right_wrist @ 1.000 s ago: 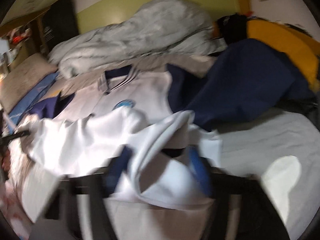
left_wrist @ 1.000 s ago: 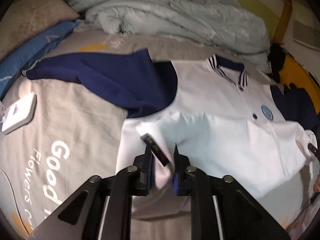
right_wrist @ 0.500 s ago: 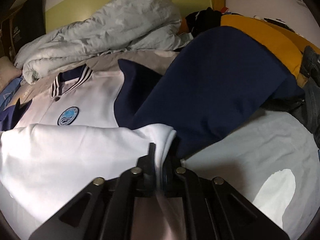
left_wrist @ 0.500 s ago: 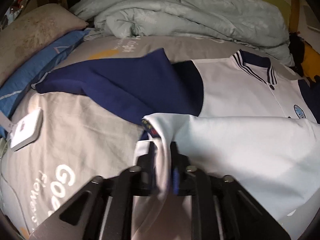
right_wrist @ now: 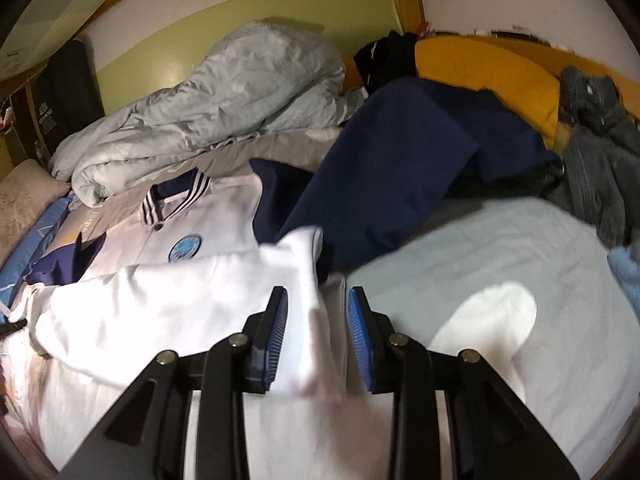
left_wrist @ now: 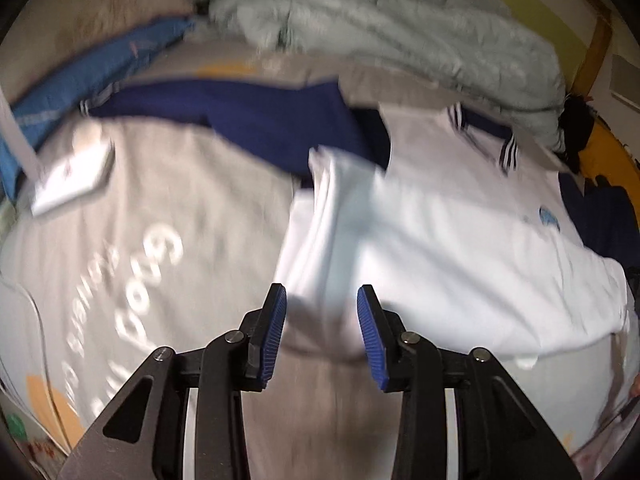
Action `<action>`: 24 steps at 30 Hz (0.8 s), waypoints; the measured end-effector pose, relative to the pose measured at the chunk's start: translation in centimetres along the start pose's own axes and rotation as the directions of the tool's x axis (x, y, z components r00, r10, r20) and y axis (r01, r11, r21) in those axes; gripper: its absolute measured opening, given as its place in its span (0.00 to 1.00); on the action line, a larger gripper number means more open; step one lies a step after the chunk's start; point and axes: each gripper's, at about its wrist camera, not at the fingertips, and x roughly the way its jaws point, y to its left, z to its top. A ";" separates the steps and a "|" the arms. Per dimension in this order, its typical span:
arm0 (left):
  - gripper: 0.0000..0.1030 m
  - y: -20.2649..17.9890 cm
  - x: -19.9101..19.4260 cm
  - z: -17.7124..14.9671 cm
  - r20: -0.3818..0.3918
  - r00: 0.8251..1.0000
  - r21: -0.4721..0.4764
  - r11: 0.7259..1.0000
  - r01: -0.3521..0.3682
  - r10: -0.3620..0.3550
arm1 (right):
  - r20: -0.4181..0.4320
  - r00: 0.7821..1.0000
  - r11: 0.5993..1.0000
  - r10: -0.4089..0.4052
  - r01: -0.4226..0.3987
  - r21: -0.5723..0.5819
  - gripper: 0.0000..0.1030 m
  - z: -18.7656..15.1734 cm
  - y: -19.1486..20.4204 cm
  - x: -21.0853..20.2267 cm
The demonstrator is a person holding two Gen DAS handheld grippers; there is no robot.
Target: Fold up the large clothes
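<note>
Jacket (left_wrist: 460, 240) beside bedsheet (left_wrist: 168, 248) lettering "Goo…"

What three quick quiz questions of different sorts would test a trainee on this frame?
1. True or false: the left gripper is clamped on the white polo shirt.
2. Which colour are the shirt's sleeves? A navy B grey C yellow
3. Fill in: the right gripper has its jaws ____.

Key: 1 false, its jaws stand apart. 2 A. 3 open.
</note>
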 end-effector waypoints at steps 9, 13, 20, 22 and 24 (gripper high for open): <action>0.01 0.6 -0.7 -0.2 0.055 0.988 -0.067 0.988 -0.142 0.146 | -0.119 0.989 0.980 0.093 -0.069 0.189 0.36 -2.3 -3.0 1.3; 0.02 -1.6 -2.4 -0.3 0.153 0.963 0.009 0.974 -0.227 0.223 | -0.152 0.967 0.947 0.205 -0.156 0.282 0.44 -2.8 -4.1 1.9; 0.02 -0.5 -0.2 -0.5 0.064 0.977 -0.019 0.979 -0.204 0.204 | -0.177 0.982 0.984 0.071 -0.040 0.175 0.07 -3.6 -2.7 3.0; 0.02 -0.2 -0.5 -0.4 0.071 0.978 -0.026 0.981 -0.193 0.195 | -0.114 0.992 0.987 0.047 -0.028 0.158 0.05 -3.5 -2.3 2.1; 0.02 -0.2 -0.7 -0.4 0.071 0.979 -0.030 0.982 -0.188 0.190 | 0.047 0.999 0.992 0.026 -0.032 0.121 0.04 -2.6 -1.7 -0.9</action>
